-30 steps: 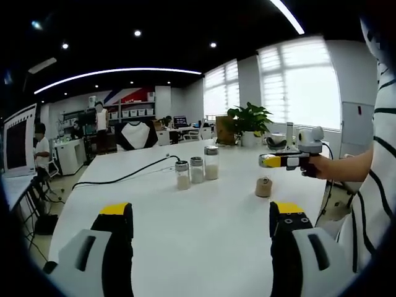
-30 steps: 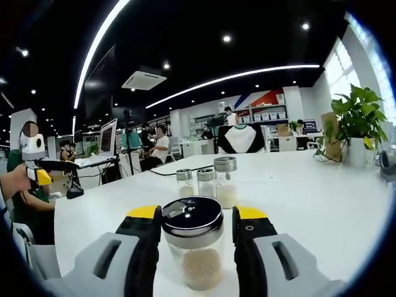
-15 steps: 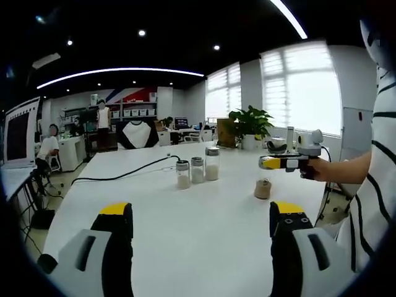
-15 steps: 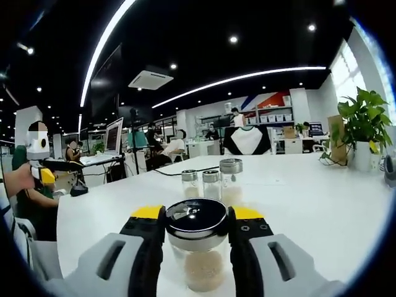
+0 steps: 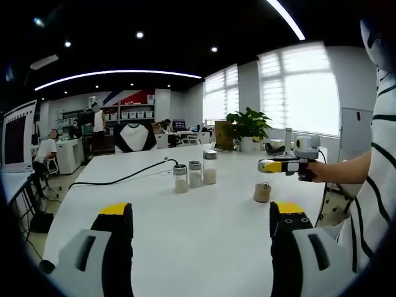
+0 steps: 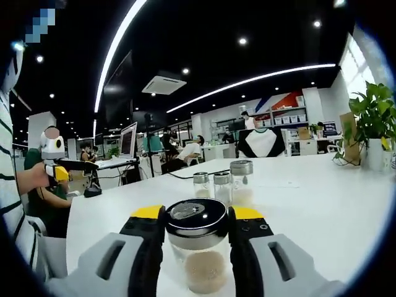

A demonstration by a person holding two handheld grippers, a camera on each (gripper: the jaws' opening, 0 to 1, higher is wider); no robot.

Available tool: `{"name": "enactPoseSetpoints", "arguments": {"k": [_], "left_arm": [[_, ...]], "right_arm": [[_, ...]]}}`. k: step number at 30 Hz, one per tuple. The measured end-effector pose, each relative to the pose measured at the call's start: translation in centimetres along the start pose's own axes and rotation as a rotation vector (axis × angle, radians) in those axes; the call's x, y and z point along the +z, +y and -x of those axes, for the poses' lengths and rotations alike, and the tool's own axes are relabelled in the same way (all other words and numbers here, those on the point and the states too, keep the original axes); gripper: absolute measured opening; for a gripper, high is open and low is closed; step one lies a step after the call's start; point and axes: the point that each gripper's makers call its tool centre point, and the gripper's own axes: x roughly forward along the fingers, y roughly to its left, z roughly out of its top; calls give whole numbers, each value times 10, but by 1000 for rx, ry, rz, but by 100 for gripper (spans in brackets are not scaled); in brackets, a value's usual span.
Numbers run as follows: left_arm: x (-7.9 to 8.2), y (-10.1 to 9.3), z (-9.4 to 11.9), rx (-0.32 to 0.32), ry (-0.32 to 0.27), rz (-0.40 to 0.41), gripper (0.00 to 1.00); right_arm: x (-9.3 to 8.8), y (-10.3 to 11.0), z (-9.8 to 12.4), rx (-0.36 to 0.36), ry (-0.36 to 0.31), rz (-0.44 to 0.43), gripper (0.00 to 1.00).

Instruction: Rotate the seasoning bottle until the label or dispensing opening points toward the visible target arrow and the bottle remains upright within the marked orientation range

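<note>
Jaws of right gripper (image 6: 197, 226) clamp seasoning bottle (image 6: 197, 247); left gripper (image 5: 201, 226) gapes.

On the counter (image 5: 204, 229), in the left gripper view, 3 jars (image 5: 195, 174) stand in a row, close together, with a cable (image 5: 117, 179) running off to their left. To their right, apart from them, stands the seasoning bottle (image 5: 262, 192), with the right tool (image 5: 262, 166) just above it. A potted plant (image 5: 249, 127) sits behind, at the counter's far edge. In the right gripper view, the seasoning bottle (image 6: 197, 247) stands upright between the right tool's (image 6: 197, 230) jaws, the 3 jars (image 6: 223, 185) behind it. The left tool (image 6: 62, 173) is far left.
</note>
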Motion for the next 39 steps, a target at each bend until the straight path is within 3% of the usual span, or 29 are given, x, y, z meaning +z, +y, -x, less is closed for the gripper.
{"name": "enactPoseSetpoints", "arguments": {"k": [14,17,21,26,30,32,35,39], "left_arm": [[-3,1,1,-7,3,11,96],[8,1,4,-14,-55,69,96],[5,3,3,-10,-44,65,95],[4,-1,0,-23,-43,71,95],[16,0,-5,-16,-64,53,95],[22,1,-7,-16,-82,55,95],[27,0,-12,-22,-89,45,95],[23,1,-15,-24,-82,72,94]], "right_arm": [[-1,5,-1,100,33,14,39],[-2,6,-1,114,48,29,39],[-4,6,-2,113,54,49,39],[-16,5,-3,69,93,112,39],[-16,2,-1,14,77,16,41],[-17,-1,0,-26,91,-52,47],[1,-6,0,-91,-5,-34,56],[9,-8,4,-183,-29,-100,55]]}}
